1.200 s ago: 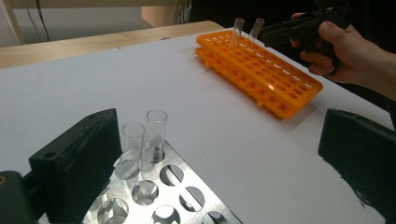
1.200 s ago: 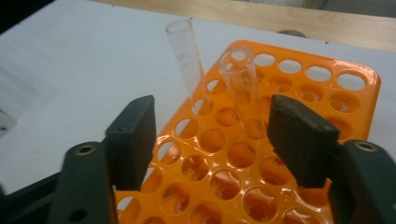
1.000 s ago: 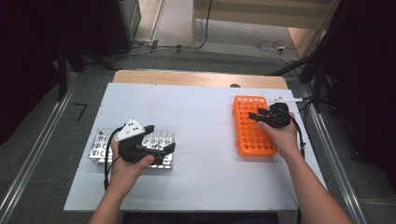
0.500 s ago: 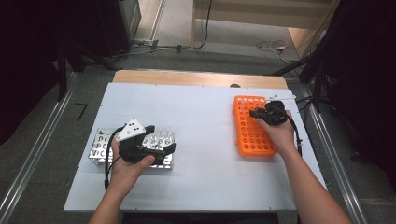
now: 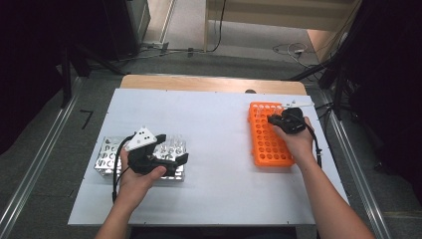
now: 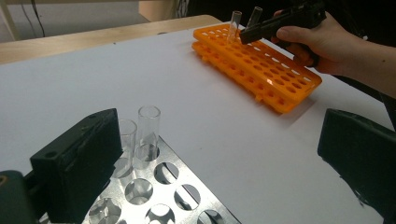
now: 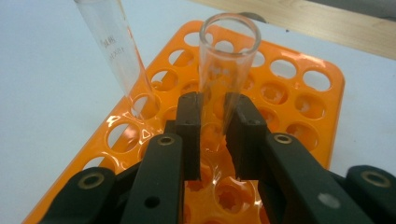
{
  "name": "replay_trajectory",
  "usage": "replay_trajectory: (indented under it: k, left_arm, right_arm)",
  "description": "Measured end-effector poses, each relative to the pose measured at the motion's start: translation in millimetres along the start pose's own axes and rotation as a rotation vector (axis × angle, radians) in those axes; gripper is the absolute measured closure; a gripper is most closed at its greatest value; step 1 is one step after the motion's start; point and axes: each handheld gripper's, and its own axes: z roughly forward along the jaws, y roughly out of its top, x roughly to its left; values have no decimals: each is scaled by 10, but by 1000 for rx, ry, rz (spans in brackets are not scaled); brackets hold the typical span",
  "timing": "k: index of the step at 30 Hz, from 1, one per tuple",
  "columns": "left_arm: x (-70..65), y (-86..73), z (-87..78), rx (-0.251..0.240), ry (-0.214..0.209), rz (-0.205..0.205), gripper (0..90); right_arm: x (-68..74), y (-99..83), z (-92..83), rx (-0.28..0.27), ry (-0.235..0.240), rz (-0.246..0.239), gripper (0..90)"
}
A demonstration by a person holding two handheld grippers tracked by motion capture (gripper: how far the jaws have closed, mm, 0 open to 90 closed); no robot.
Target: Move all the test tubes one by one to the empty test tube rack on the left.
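The left gripper (image 5: 169,162) waits with jaws spread wide over the metal rack (image 5: 107,159) on the counter (image 5: 214,134). Farther off, the right gripper (image 7: 212,121) has just been closing its jaws and now pinches a glass tube (image 7: 227,56) standing in the orange rack (image 7: 322,88). Best to lift it straight up, slowly, without bumping the next tube (image 7: 112,46).

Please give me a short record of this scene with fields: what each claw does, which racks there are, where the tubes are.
right claw: its jaws have just been closing and are now shut on a glass tube, held over the orange rack
second tube: stands tilted in a hole of the orange rack, beside the held one
left claw: open, jaws wide apart, over the metal rack, holding nothing
metal rack tubes: two clear tubes stand upright in it
table: white surface, metal rack at its left, orange rack at its right
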Motion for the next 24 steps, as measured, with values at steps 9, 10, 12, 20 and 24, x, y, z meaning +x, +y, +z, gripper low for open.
replay_trajectory:
  k: [9, 10, 12, 20, 24]
  left_arm:
    - [-15, 0, 12, 3, -1, 4, 0]
    - [-16, 1, 13, 3, -2, 4, 0]
    - [-19, 2, 15, 3, -3, 5, 0]
    - [-40, 11, 24, -1, -9, 9, 0]
    - [-45, 14, 25, 0, -10, 10, 0]
  right_arm:
    - [-41, 30, -179, -72, 8, 21, 740]
    - [-44, 33, -203, -80, 6, 24, 740]
    - [-47, 40, -257, -94, 12, 25, 740]
    - [31, 30, -440, -126, 52, 7, 740]
    - [74, 2, -514, -138, 79, -3, 740]
